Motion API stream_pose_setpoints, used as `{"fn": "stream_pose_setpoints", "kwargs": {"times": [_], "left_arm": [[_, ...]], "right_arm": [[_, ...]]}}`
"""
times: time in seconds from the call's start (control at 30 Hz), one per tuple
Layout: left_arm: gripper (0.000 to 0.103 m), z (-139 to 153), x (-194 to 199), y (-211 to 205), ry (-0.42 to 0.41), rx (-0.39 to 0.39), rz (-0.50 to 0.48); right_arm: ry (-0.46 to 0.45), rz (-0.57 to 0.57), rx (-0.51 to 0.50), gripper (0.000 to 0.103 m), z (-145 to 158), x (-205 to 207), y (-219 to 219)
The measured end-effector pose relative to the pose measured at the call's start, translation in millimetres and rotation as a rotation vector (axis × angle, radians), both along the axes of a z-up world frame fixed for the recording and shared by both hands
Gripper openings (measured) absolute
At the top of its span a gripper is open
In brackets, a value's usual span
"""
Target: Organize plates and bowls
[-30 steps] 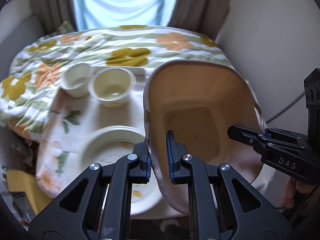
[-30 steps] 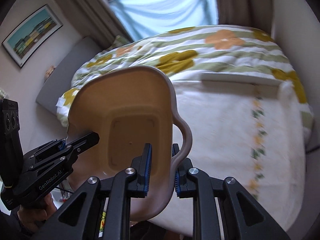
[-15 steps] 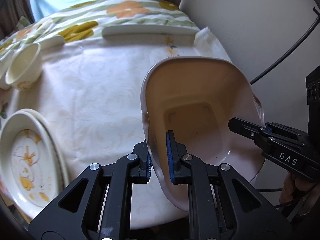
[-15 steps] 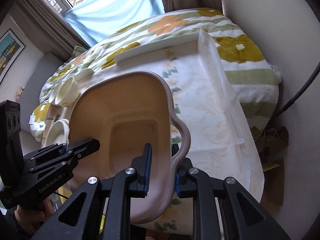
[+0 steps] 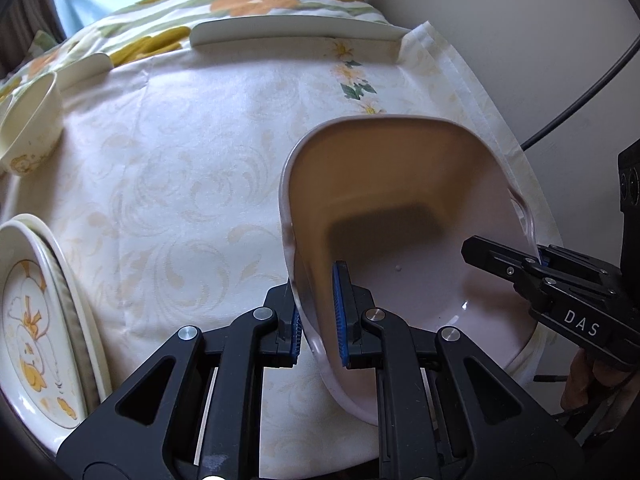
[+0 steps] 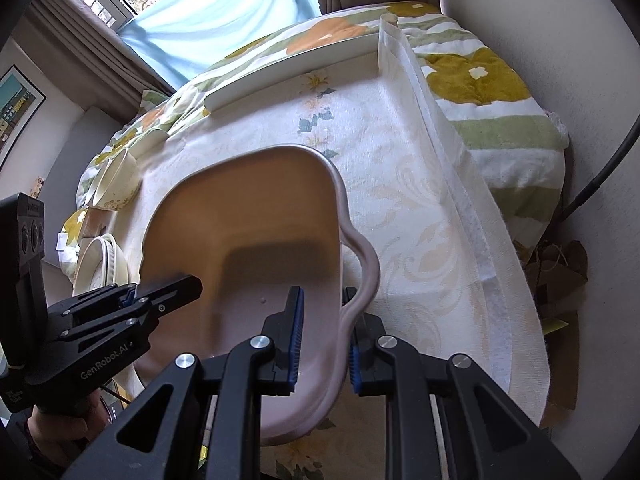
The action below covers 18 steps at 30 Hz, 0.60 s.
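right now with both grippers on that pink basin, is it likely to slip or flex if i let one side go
The basin looks like thin moulded plastic, so probably light but somewhat bendy. The left gripper and right gripper each pinch only a rim edge, so with one released it would likely swing down and twist. Its surface looks glossy, so it may slip.

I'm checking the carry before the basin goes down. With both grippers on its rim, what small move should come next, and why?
Probably lower the pink basin level onto the bare tablecloth beneath it. The left gripper and right gripper each pinch opposite rims, the basin looks tilted above the cloth, and the plates and bowl sit off to the left.
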<state>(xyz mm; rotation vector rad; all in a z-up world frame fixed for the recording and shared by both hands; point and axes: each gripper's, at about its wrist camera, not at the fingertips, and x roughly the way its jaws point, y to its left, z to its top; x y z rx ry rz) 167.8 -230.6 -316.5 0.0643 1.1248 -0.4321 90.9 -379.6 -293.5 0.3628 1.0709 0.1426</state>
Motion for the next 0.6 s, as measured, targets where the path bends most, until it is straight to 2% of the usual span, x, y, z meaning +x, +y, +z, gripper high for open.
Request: {"fn": "stream_pose_setpoints", "kwargs": {"times": [0.17, 0.2, 0.23, 0.27, 0.3, 0.33, 0.37, 0.6], "left_arm": [[0.013, -0.4, 0.7, -1.7, -0.005, 0.013, -0.001], [0.018, -0.6, 0.9, -2.2, -0.004, 0.012, -0.003], [0.032, -1.4, 1.8, -4.1, -0.003, 0.014, -0.005], [0.046, -2.4, 2.2, -5.4, -0.002, 0.021, -0.005], [0.075, -2.6, 1.9, -6.2, -0.012, 0.033, -0.001], [0.083, -1.2, 0.1, -5.9, -0.032, 0.037, 0.003], [0.083, 1.0, -1.9, -5.8, -0.055, 0.036, 0.001], [0.083, 4.2, -4.1, -3.0, -0.054, 0.053, -0.001]], "right_arm": [[-0.003, -0.021, 0.022, 0.018, -4.0, -0.8, -4.9], [0.005, -0.029, 0.032, 0.018, -5.6, -0.1, -6.2], [0.012, -0.037, 0.041, 0.018, -6.9, 1.0, -7.6], [0.020, -0.049, 0.054, 0.025, -8.6, 2.2, -8.6], [0.023, -0.062, 0.066, 0.045, -9.9, 3.2, -9.6], [0.021, -0.076, 0.078, 0.057, -10.3, 3.6, -10.8], [0.014, -0.086, 0.092, 0.066, -9.8, 3.4, -11.6], [-0.003, -0.119, 0.103, 0.066, -2.2, 2.7, -16.1]]}}
